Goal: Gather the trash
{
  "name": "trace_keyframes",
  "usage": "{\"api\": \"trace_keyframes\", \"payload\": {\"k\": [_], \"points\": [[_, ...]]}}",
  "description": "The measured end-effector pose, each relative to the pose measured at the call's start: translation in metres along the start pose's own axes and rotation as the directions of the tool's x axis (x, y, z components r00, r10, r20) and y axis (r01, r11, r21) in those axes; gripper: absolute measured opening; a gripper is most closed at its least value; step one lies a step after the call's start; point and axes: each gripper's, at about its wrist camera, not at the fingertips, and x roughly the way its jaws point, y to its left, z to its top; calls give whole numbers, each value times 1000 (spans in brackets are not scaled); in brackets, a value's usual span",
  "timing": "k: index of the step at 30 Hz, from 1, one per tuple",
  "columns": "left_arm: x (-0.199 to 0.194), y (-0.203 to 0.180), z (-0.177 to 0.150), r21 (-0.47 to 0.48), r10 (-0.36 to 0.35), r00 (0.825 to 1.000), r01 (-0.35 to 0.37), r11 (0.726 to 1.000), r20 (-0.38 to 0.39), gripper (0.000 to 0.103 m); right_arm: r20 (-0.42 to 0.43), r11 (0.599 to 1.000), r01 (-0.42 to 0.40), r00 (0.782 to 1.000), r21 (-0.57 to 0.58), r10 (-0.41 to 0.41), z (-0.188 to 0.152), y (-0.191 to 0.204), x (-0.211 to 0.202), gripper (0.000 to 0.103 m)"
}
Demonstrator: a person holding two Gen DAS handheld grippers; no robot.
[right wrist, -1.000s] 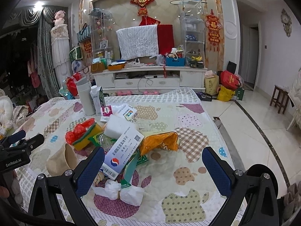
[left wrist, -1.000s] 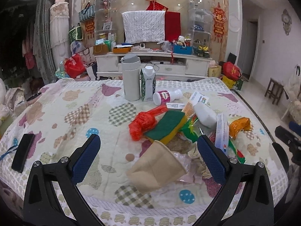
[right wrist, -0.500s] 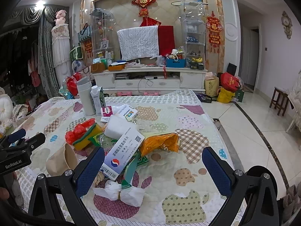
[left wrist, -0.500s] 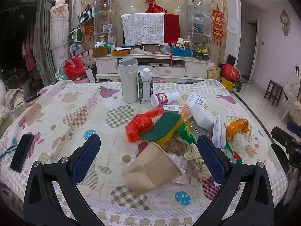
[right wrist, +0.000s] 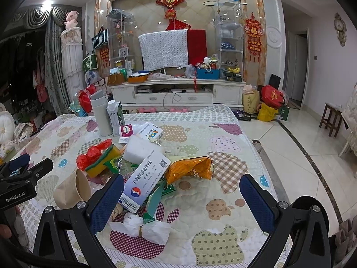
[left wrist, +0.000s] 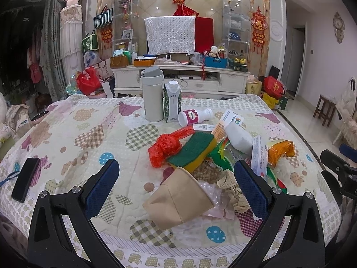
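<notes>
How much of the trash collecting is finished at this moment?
Nothing looks collected yet. Both claws are open and empty: the left claw points at the tipped brown paper cup, the right claw at the medicine box. Still lying in the pile on the quilted cover are the red plastic bag, the green and yellow sponge, the orange snack bag and the crumpled tissue.

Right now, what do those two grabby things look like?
Each gripper, left gripper and right gripper, has a black frame with silver bolts and two blue, dimpled finger pads. The left one's black body reads "GenRobot.AI" in white in the right wrist view.
</notes>
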Motion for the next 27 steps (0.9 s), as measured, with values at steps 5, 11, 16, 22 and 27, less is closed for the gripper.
{"api": "trace_keyframes", "payload": {"k": [5,11,16,22,27], "points": [[0,0,0,0,-1,1000,1,1000,-2,102,-1,1000,2,1000,-3,-2,0,1,1,103],[1,-4,-3,1,-5,1000,5,1000,-12,102,-12,1000,7,1000,-6,-7,-2,0,5,103],[2,-6,-5,3,-3,1000,4,1000,-17,102,-21,1000,9,1000,-11,-9,-3,0,7,103],[4,-5,-6,1,-2,1000,2,1000,-22,102,-30,1000,10,999,-17,-11,-3,1,9,103],[4,-4,-7,-1,-2,1000,2,1000,-22,102,-31,1000,10,999,-19,-11,-4,1,10,103]]}}
